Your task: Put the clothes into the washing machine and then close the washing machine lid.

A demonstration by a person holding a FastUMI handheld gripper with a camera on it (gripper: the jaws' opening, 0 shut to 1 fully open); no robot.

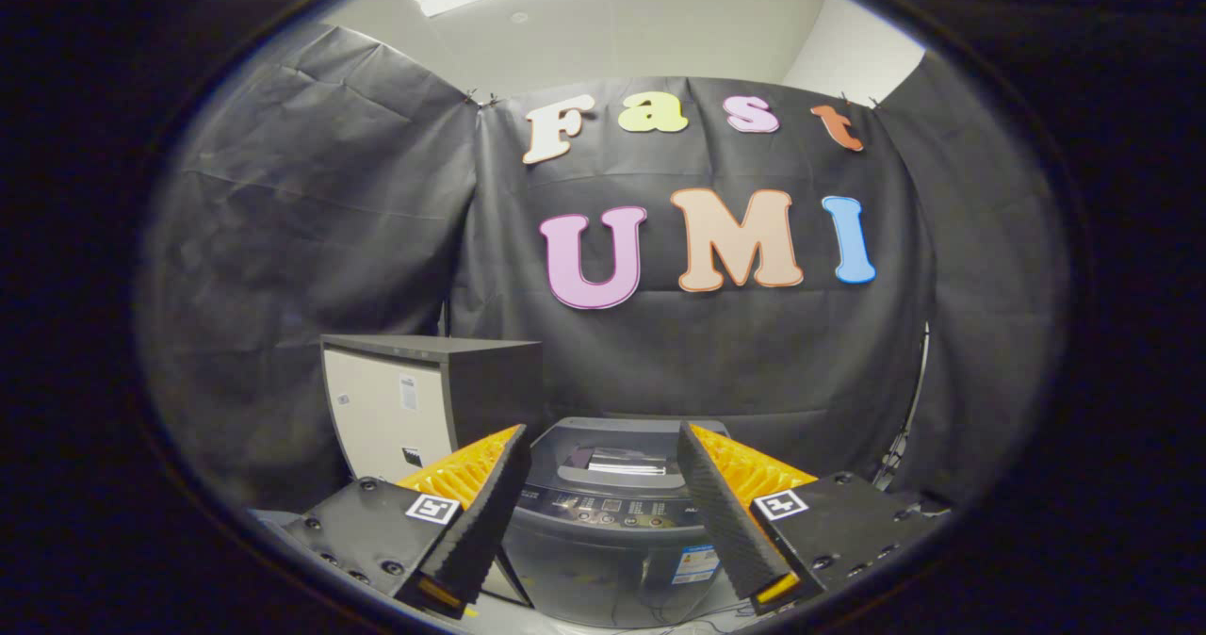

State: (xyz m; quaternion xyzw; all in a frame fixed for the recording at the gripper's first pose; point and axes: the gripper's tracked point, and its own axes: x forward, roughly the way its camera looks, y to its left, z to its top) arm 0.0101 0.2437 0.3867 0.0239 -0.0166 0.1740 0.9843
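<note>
My jaws [603, 447]: wide open, holding nothing.
Washer [608, 522]: beyond and between my fingers, lid down.
Cabinet [424, 399]: left of the washer, just beside it.

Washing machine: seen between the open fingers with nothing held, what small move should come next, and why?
Probably bring the gripper closer and lower toward the washing machine. Its fingers stand open with nothing between them, the machine lies beyond them beside a grey cabinet, and no clothes are visible from this angle.
</note>
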